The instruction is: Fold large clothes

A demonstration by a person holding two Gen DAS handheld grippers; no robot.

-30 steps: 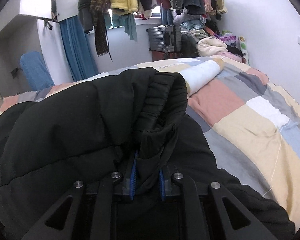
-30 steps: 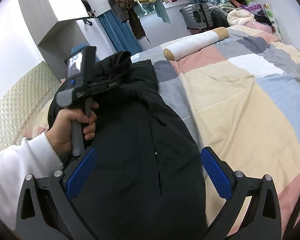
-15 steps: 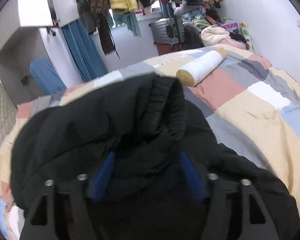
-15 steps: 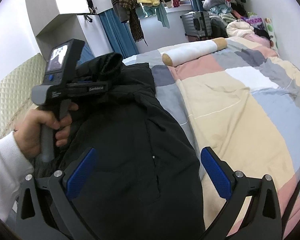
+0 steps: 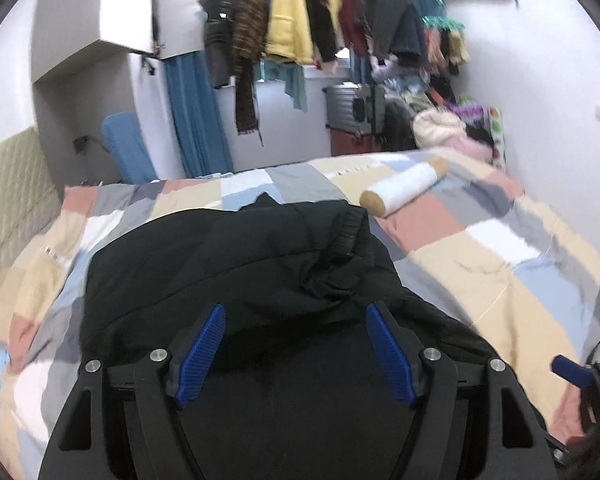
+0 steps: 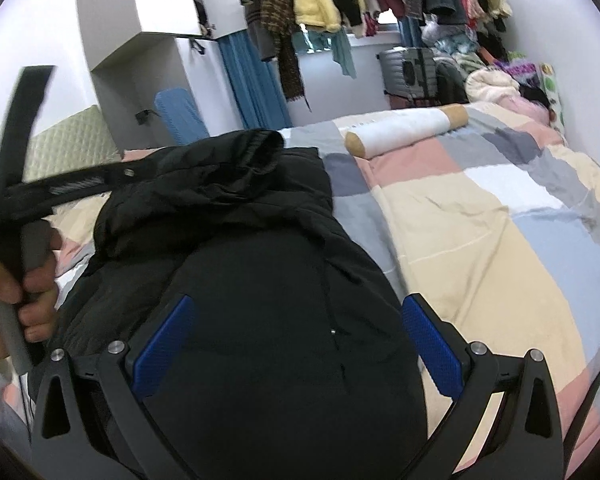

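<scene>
A large black padded jacket lies on the patchwork quilt, its sleeve folded over the body with the ribbed cuff at the far end. My left gripper hovers above the jacket, open, with nothing between its blue pads. In the right wrist view it shows as a blurred black tool held by a hand at the left edge. My right gripper stands wide open over the jacket's near part, not touching it.
A white bolster with tan ends lies across the far side of the bed. Hanging clothes, a grey suitcase and piled bedding line the far wall. A padded headboard stands at the left.
My left gripper let go of the jacket cuff, opened and drew back and up. The sleeve now rests on the jacket. The right gripper has hardly moved.
</scene>
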